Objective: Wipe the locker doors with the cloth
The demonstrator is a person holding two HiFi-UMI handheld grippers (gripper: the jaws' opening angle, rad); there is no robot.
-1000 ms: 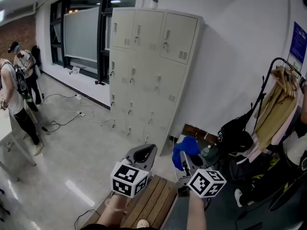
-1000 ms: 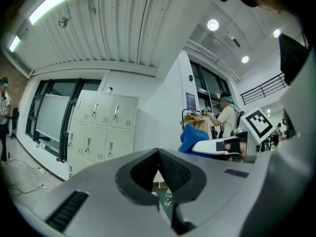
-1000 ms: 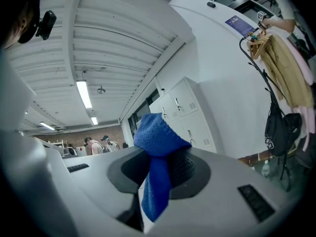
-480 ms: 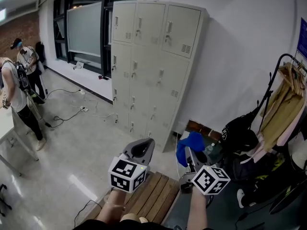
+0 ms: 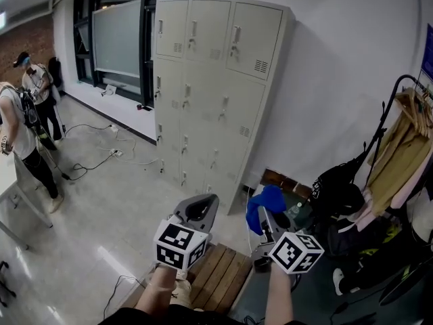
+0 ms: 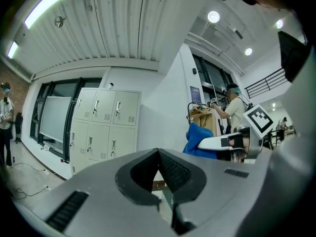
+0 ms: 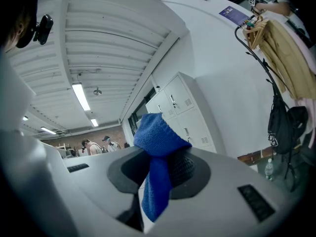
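Lockers (image 5: 210, 93) loom nearer than before; right tongs (image 5: 269, 221) pinch the blue cloth (image 5: 260, 205), left tongs (image 5: 200, 208) closed, empty.

Your cloth (image 5: 264, 204) is blue terry fabric, bunched and clamped between the jaws of your right gripper (image 7: 158, 174). One fold stands up above the jaws and a narrow tail hangs down between them. The locker (image 5: 210, 93) is a pale grey metal unit, upright against the white wall and well apart from the cloth. Its doors sit in three columns, all closed, each with a small handle.
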